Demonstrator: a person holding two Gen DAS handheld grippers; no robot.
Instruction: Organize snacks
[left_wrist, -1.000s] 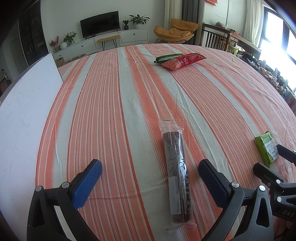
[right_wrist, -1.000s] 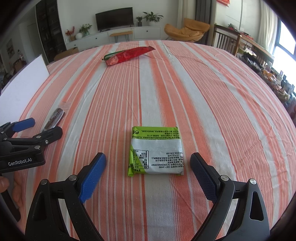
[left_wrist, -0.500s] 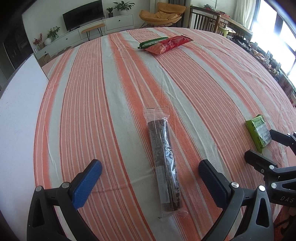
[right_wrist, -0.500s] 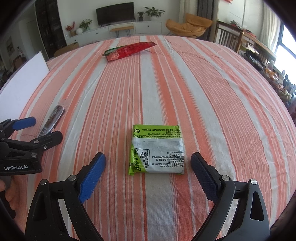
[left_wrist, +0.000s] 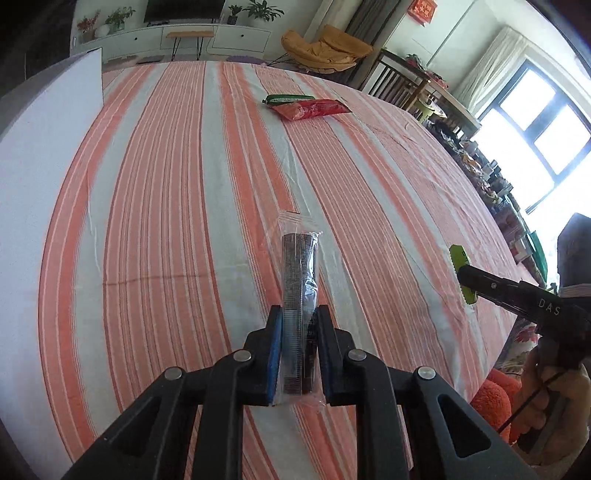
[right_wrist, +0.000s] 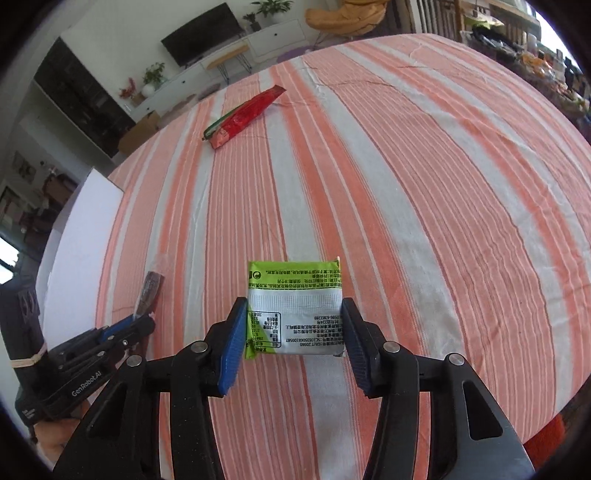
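My left gripper (left_wrist: 298, 332) is shut on the near end of a long dark snack in a clear wrapper (left_wrist: 298, 273), which points away over the orange-striped tablecloth (left_wrist: 166, 221). My right gripper (right_wrist: 293, 332) is shut on a green and white snack packet (right_wrist: 295, 295), its pads on the packet's left and right sides. The packet's green edge also shows in the left wrist view (left_wrist: 460, 266), and the dark snack in the right wrist view (right_wrist: 149, 291). A red packet (left_wrist: 314, 109) beside a green one (left_wrist: 286, 98) lies at the table's far side.
A white board (left_wrist: 40, 140) lies along the table's left edge. Chairs (left_wrist: 399, 81) and a cluttered side table (left_wrist: 480, 173) stand beyond the far right edge. The tablecloth between the grippers and the red packet is bare.
Both grippers have closed from wide open: the left onto the dark wrapped snack, the right onto the green and white packet. Both views have tilted and both snacks now appear raised.
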